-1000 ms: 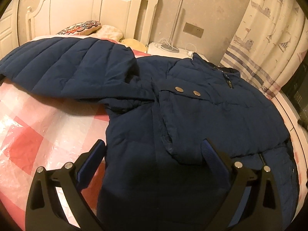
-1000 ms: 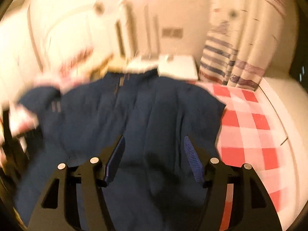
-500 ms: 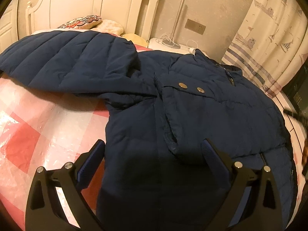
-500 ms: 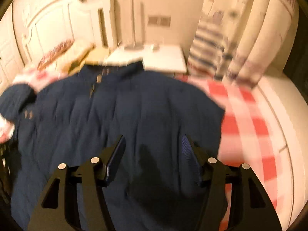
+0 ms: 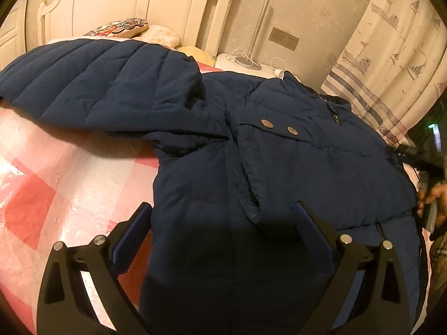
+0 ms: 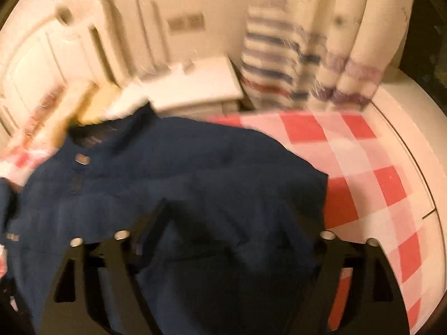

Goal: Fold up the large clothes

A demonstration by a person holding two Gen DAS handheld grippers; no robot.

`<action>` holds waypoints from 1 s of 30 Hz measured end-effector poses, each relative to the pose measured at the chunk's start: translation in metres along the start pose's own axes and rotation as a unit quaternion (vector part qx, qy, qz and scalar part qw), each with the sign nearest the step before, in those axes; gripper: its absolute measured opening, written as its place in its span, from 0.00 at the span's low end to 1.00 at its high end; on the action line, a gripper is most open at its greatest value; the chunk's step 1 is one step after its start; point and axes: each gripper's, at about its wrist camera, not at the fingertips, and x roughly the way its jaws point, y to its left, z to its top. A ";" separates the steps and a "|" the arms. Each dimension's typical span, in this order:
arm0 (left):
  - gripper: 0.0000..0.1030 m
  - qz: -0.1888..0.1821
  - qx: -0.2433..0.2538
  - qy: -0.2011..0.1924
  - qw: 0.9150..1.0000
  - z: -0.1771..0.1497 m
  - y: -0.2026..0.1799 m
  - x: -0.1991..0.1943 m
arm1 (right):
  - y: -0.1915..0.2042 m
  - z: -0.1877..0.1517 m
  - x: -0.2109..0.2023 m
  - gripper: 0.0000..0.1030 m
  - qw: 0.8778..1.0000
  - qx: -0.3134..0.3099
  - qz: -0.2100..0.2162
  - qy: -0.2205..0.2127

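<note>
Checked bedspread (image 5: pixel 50 184), nightstand (image 6: pixel 195 83), curtain (image 5: pixel 391 64).

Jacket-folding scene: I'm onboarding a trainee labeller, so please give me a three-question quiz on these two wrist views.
1. True or false: the left gripper is shut on the jacket.
2. Which sleeve state fits the left wrist view? A) spread out across the bed B) tucked under the body C) hanging off the edge
3. Fill in: the folded cuff shows two metal ____.

Key: 1 false, its jaws stand open over the fabric; 2 A; 3 snaps.
</note>
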 end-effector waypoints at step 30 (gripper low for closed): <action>0.97 -0.079 -0.133 -0.077 0.985 0.017 0.073 -0.051 | 0.117 -0.139 -0.068 0.95 0.988 -0.140 0.067 -0.011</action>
